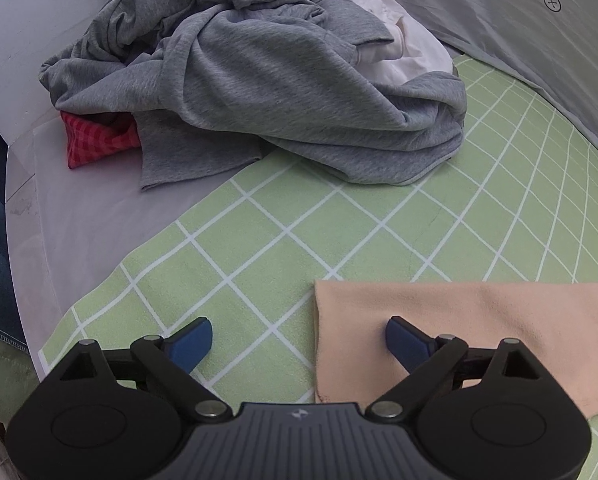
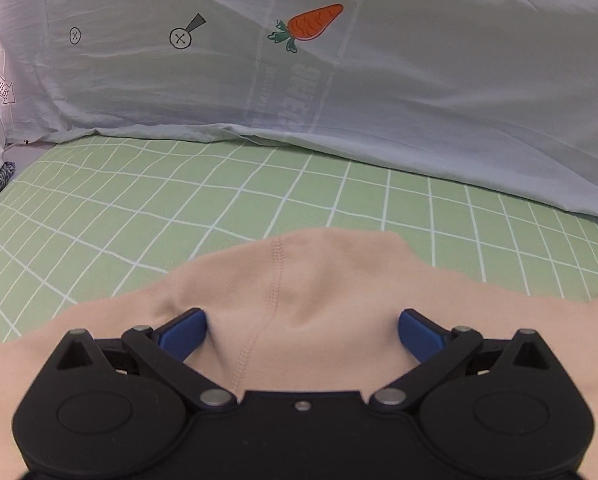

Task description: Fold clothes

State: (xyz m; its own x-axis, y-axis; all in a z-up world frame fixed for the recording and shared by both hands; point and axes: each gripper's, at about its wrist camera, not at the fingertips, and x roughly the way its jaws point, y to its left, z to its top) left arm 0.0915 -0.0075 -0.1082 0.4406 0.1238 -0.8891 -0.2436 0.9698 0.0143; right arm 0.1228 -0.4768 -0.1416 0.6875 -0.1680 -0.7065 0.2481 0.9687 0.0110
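Over the green checked sheet [image 1: 259, 240], both tools [image 1: 299, 340] [image 2: 302, 332] angle down, spread wide, gripping nothing, above the peach garment [image 2: 299, 280]

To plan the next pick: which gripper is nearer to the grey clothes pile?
Left. The left gripper faces the grey clothes pile across a stretch of green checked sheet. The right gripper is over the peach garment; its view shows no grey pile.

The left gripper [image 1: 299, 340] has a matte black body with a ribbed centre plate bearing a small pale logo, round side housings, silver pivot pins and blue fingertips [image 1: 191, 344]. The right gripper [image 2: 302, 334] matches, with a single centre screw.
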